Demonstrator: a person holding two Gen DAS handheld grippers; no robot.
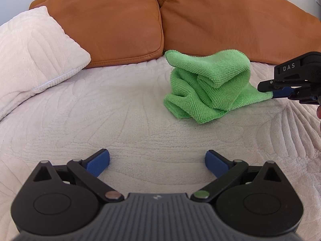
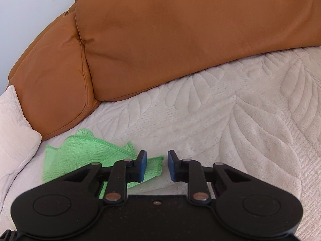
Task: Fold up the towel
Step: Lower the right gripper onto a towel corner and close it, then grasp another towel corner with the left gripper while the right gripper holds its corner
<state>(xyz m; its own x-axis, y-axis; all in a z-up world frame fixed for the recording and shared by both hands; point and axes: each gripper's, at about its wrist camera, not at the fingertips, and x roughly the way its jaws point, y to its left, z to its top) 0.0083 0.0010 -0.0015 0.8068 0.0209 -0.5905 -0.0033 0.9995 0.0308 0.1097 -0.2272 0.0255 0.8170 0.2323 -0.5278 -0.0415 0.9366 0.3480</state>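
— While the left gripper (image 1: 157,160) waits wide open near the front, what does the right gripper (image 2: 157,165) do?

— Its jaws sit a little apart at a corner of the green towel (image 1: 208,86), not pinching yet.

— Is the towel folded?

— No. It lies crumpled on the white cover (image 1: 120,110), near the brown cushions (image 1: 112,24). All the folding is left.

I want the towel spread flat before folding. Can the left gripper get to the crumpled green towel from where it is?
Probably yes. The left gripper is open, and only bare white quilted cover lies between it and the green towel. The right gripper sits at the towel's right corner, leaving the near-left edge free.
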